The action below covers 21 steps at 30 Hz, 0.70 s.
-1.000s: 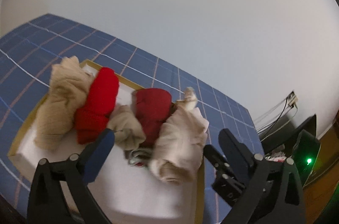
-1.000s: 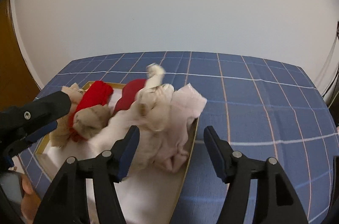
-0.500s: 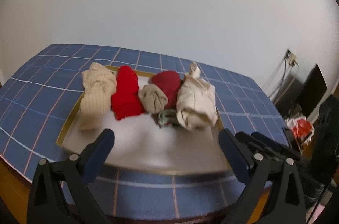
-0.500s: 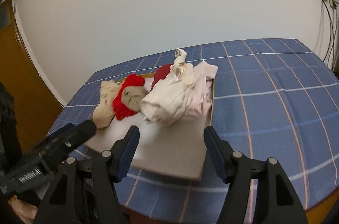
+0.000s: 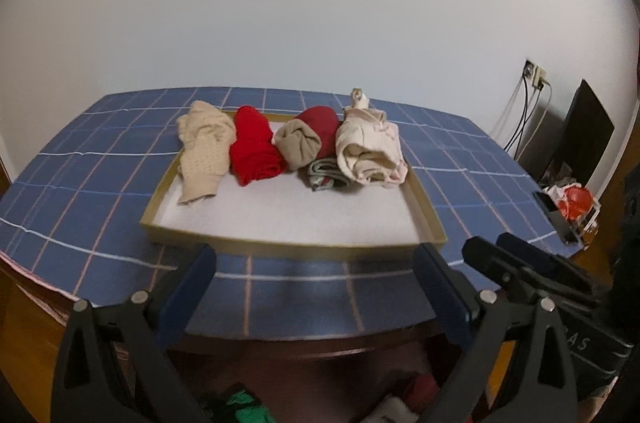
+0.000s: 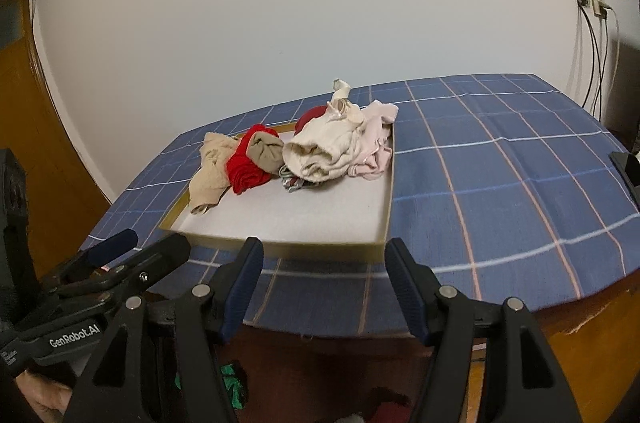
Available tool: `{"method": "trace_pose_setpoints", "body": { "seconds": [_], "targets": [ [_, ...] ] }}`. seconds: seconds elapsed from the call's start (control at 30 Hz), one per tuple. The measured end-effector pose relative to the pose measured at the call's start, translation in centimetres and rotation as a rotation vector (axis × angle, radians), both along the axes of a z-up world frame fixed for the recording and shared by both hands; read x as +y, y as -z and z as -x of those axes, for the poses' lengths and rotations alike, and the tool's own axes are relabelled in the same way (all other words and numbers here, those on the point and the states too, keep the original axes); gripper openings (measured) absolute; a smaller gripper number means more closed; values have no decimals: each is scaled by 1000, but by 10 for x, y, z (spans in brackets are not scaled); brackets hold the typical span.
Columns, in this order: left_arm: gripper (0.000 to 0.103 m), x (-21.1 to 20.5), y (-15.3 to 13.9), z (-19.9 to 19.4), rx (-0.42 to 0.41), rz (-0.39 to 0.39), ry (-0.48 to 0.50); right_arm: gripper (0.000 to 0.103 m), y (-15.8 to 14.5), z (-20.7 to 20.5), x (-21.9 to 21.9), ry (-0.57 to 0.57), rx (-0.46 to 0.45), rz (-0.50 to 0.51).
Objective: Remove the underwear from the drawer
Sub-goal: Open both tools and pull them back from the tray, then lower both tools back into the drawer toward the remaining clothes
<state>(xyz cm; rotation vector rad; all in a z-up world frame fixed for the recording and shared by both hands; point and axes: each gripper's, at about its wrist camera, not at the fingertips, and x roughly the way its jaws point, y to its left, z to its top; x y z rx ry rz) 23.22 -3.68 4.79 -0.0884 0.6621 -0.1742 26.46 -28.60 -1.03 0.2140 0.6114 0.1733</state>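
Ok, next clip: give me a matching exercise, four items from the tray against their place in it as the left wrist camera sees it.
Items:
1. dotted beige garment
2. bright red roll
3. tan roll
4. cream bundle

Places:
A. right end of the row
B. between the bright red roll and the cream bundle
C. left end of the row
D. directly right of the dotted beige garment

Pairs: 1-C, 2-D, 3-B, 4-A

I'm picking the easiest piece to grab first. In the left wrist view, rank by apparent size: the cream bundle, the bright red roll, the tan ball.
1. cream bundle, though the bright red roll looks close to it, so I won't separate them firmly.
2. tan ball, clearly smallest.
All lie in the tray.
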Motion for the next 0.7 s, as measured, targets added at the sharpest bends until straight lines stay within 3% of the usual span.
{"method": "trace_pose_setpoints", "body": {
  "seconds": [0.2,0.4,0.7],
  "targets": [
    [100,-3,7,24,-31,-104,-11,66,11,20,1,-4,22,-49],
    [100,-1,18,46,-25,-100,8,65,24,42,-2,18,39,-85],
    [100,-5,41,74,-5,-166,55,66,33,85,9,28,2,-30]
  ]
}}
